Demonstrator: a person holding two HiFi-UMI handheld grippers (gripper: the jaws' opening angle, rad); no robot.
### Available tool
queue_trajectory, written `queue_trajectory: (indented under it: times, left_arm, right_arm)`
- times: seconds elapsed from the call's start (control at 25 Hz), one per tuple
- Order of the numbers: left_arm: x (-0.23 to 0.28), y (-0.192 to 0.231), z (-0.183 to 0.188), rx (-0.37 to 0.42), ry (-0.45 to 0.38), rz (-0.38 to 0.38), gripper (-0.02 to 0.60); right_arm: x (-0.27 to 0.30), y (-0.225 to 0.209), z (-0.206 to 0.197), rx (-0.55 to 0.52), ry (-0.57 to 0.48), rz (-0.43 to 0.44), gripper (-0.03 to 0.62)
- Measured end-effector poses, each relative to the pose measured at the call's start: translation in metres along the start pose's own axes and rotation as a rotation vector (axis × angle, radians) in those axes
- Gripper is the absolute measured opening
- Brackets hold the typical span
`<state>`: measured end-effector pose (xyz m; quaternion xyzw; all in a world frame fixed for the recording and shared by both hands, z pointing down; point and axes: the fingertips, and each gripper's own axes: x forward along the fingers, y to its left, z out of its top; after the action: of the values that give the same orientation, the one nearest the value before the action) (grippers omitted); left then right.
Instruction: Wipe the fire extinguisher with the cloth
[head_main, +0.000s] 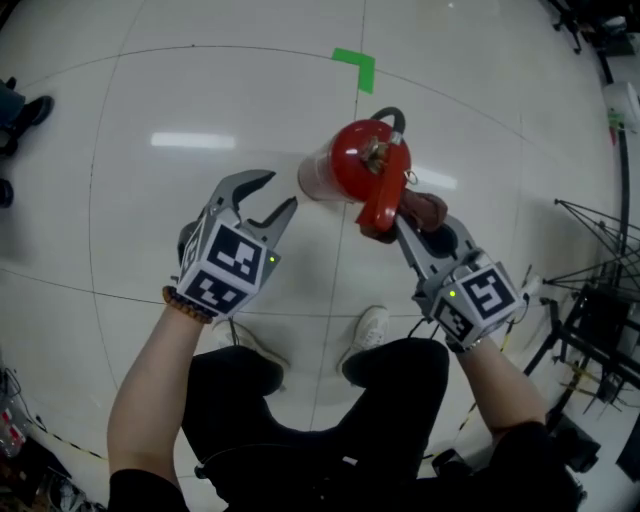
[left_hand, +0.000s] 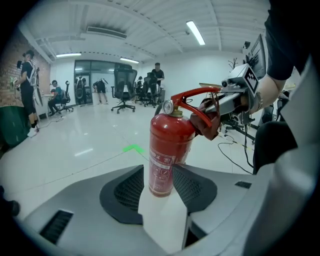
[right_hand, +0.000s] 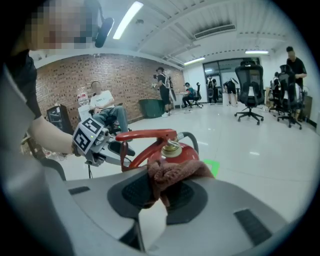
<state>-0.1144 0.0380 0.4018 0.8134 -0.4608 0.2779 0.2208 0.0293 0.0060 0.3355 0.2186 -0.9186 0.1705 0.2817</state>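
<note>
**Mia:** Where is the fire extinguisher (head_main: 350, 165)?

**Ben:** It stands upright on the shiny white floor (head_main: 200, 100), right in front of the person's shoes (head_main: 370, 325). It is red, with a red handle and a black hose on top.

**Mia:** And the cloth (head_main: 422, 210)?

**Ben:** The cloth is brown and all bunched up. The right hand-held gripper (head_main: 412, 235) pinches it between its two jaws. You can see it well in the right gripper view, where the cloth (right_hand: 172, 172) sits squeezed between the dark pads.

**Mia:** Does the cloth touch the fire extinguisher?

**Ben:** Yes. It presses on the top part, just under the red handle. The left gripper view shows it from the other side, with the cloth (left_hand: 207, 122) tucked in by the neck.

**Mia:** What about the other one?

**Ben:** The left hand-held gripper (head_main: 280, 190) has its jaws spread wide. It holds nothing. It is near the left side of the fire extinguisher and does not touch it.

**Mia:** What else is on the floor?

**Ben:** A green tape corner (head_main: 355, 65) is stuck down a bit past the fire extinguisher. Far back there are black office chairs (right_hand: 248, 90).
</note>
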Motion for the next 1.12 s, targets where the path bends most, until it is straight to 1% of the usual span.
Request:
queue_trajectory:
  times: [0.12,0.24,0.32,0.44,0.64,0.84,1.0,1.12]
  left_arm:
    - [-0.031,0.002,0.002,-0.025,0.044,-0.011,0.176]
    - [-0.060,0.001,0.013,-0.042,0.073,-0.031,0.176]
    - [-0.079,0.000,0.021,-0.038,0.096,-0.048,0.176]
    - [-0.105,0.000,0.033,-0.016,0.133,-0.071,0.176]
    - [-0.135,0.010,0.059,0.012,0.166,-0.093,0.176]
    - [-0.131,0.020,0.074,0.014,0.192,-0.097,0.176]
    - [-0.112,0.020,0.088,0.010,0.212,-0.122,0.176]
    - [-0.097,0.017,0.104,-0.018,0.216,-0.145,0.176]
  right_arm:
    - [0.005,0.004,-0.004,0.038,0.046,-0.038,0.078]
    - [0.009,0.004,-0.009,0.103,0.085,-0.090,0.078]
    - [0.010,0.009,-0.009,0.140,0.112,-0.120,0.078]
    - [0.011,0.020,-0.007,0.165,0.154,-0.161,0.078]
    - [0.005,0.035,-0.005,0.233,0.194,-0.212,0.078]
    - [-0.003,0.037,0.001,0.266,0.213,-0.214,0.078]
    - [-0.018,0.014,0.006,0.311,0.211,-0.235,0.078]
    - [-0.032,-0.008,0.021,0.303,0.210,-0.249,0.078]
